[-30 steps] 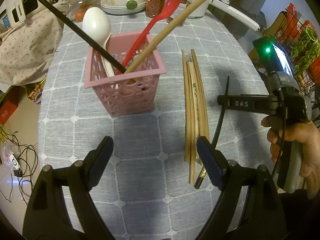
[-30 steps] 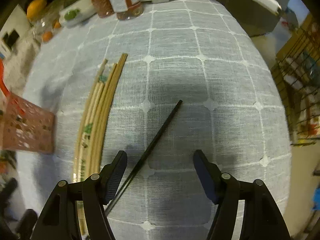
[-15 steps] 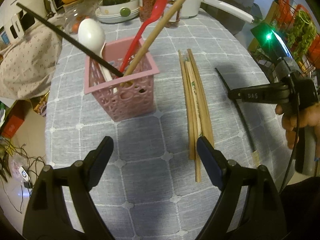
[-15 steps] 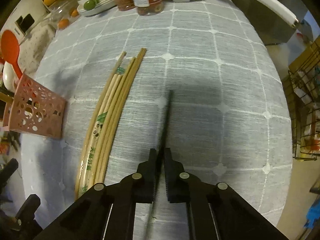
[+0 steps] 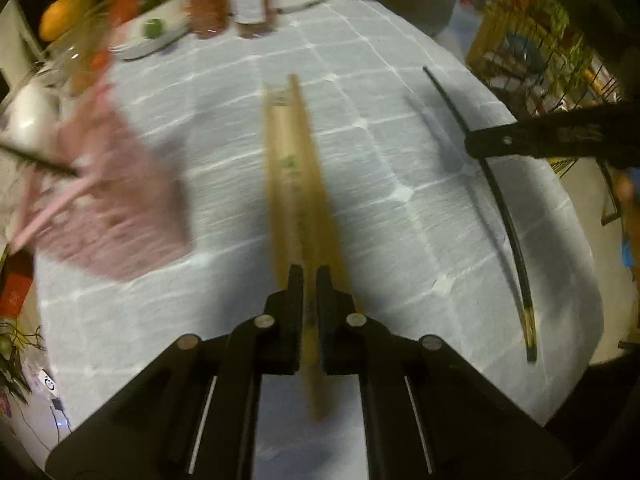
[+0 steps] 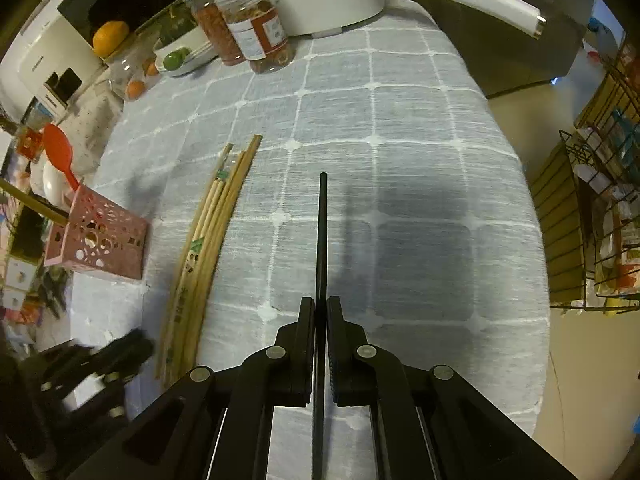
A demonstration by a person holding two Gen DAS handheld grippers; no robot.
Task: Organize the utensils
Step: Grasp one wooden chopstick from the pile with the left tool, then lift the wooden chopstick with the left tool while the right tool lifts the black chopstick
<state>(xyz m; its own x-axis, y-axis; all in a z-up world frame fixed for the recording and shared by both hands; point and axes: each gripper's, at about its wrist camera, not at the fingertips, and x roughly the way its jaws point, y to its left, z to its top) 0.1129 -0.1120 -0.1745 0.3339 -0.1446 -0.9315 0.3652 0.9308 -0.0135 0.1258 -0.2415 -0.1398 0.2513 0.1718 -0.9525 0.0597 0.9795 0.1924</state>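
— While the right claw (image 6: 320, 312) is pressed together on the black chopstick (image 6: 321, 236), how do you think this stick will handle?

— It looks thin, light and stiff, and smooth, so it may slip or turn. The claw pinches it partway along; the tip reaches out forward above the surface (image 6: 420, 140), a long part runs back behind the fingers.

— And the left claw (image 5: 309, 280)?

— Its fingers are nearly closed around the wooden chopsticks (image 5: 294, 168), which lie in a bundle on the surface. The picture is blurred, so I cannot tell how many sticks it really holds. A loose bundle can spread; I would take it near the middle.

— Where must they go?

— Probably into the pink basket (image 6: 100, 236), to the left of the bundle. It is already crowded with a red spoon (image 6: 60, 152) and other handles. Jars (image 6: 244, 32) stand far at the back, and the surface edge drops off at the right.
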